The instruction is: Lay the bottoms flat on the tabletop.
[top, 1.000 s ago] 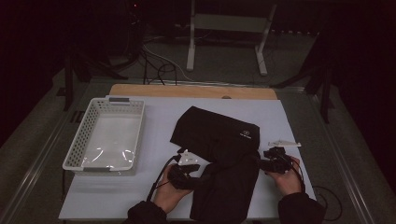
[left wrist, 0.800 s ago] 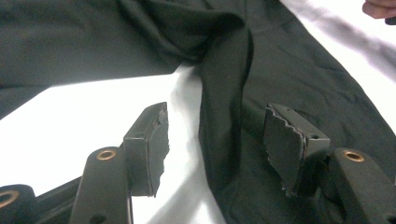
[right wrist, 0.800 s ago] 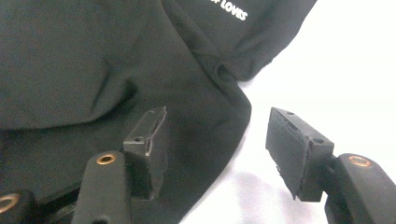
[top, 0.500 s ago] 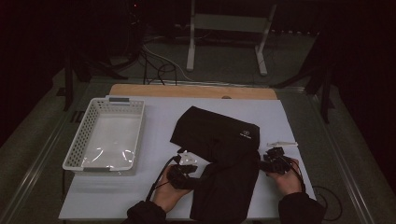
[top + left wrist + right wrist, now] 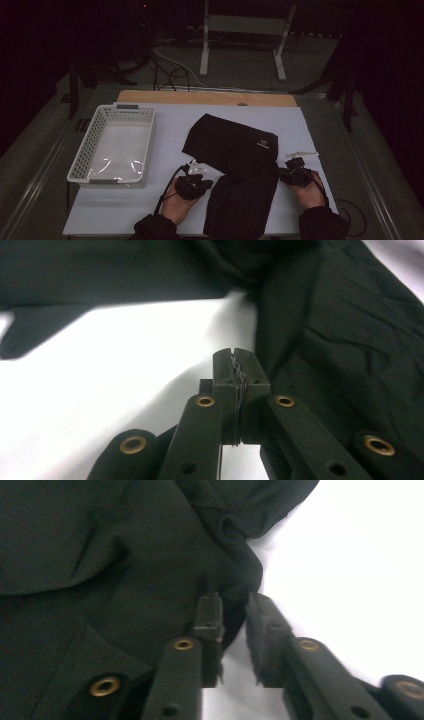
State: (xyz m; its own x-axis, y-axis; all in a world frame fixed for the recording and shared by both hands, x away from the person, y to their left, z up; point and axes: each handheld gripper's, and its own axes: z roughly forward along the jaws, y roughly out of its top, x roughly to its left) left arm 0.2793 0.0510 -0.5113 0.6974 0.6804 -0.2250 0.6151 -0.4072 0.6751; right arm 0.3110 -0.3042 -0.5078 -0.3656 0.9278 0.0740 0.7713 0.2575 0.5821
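Two grippers flanked the black shorts (image 5: 240, 165). Left gripper (image 5: 236, 371) had just closed, empty. Right gripper (image 5: 234, 611) was closing, cloth edge between its jaws, grip uncertain.

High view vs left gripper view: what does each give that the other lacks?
High view: the white basket at the table's left side, the black garment's overall layout, and its small logo.
Left gripper view: the left gripper close up. Its jaws have just been closing and now meet beside the garment's edge, with no cloth evident between them.
Both: the black garment lying on the white table.
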